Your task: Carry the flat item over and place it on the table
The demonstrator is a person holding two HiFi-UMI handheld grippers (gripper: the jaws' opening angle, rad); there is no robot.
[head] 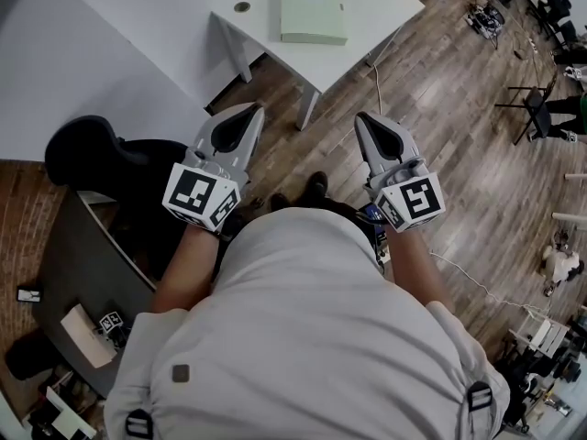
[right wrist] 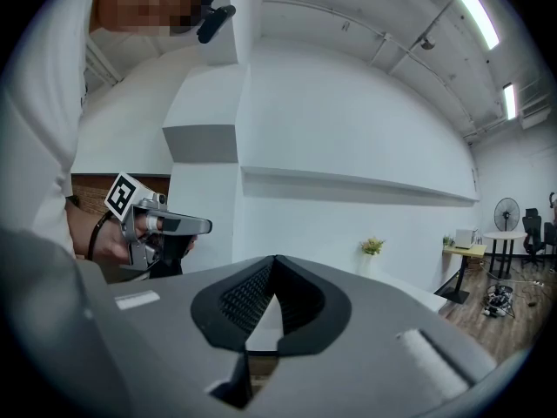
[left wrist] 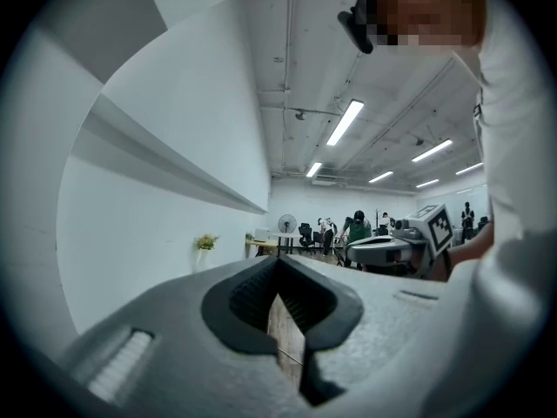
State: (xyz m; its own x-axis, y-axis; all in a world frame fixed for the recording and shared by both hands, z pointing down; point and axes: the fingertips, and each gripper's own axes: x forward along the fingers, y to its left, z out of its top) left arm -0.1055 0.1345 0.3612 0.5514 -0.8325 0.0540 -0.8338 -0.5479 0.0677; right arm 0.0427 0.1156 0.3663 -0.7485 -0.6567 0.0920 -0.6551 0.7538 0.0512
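Green flat item on table, well beyond right hand-held gripper

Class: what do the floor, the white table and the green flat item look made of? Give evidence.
The floor looks like wood or wood-look planks, matt: grain and plank seams show. The white table is probably painted or laminated board: smooth, even colour. The green flat item may be card or plastic, matt; too small to tell.
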